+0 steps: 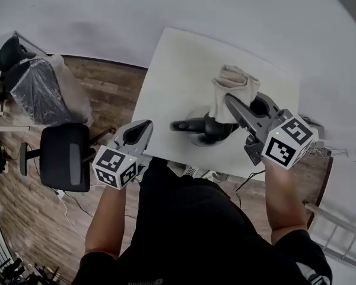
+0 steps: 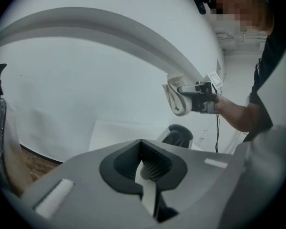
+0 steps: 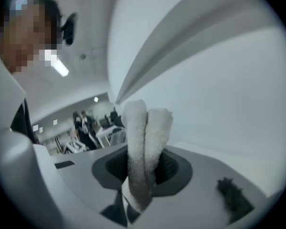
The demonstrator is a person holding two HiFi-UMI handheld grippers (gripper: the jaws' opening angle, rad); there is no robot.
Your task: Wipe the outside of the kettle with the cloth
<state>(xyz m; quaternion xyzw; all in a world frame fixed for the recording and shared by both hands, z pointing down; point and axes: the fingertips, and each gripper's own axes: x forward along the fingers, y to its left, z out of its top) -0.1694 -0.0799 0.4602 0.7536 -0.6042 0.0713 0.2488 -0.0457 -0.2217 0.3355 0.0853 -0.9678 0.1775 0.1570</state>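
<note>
**While the cloth is clamped, the kettle stands unwiped**

Since my right gripper (image 3: 141, 178) has its jaws pinched on the folded white cloth (image 3: 144, 137), with two thick rolls standing out past the tips, I judge that hold sound. My left gripper (image 2: 143, 149) has its jaws pressed together on nothing and hangs at the near-left corner of the white table (image 1: 166, 64). The left gripper view shows the cloth up in the air, apart from the dark kettle (image 1: 209, 127). The kettle stands near the table's near edge, with a projecting part, probably the handle, pointing to my left. No wiping contact noted.

Assessment: the step in hand is bringing the cloth to the kettle's wall.

Recommended:
- Lower the cloth so the free rolls, not the jaw tips, meet the side.
- Press lightly and sweep round the body.
- Steady the handle with the left gripper first, since the kettle is unsecured and may slide or turn under pressure.
- Push away from the table edge, never toward it.
</note>
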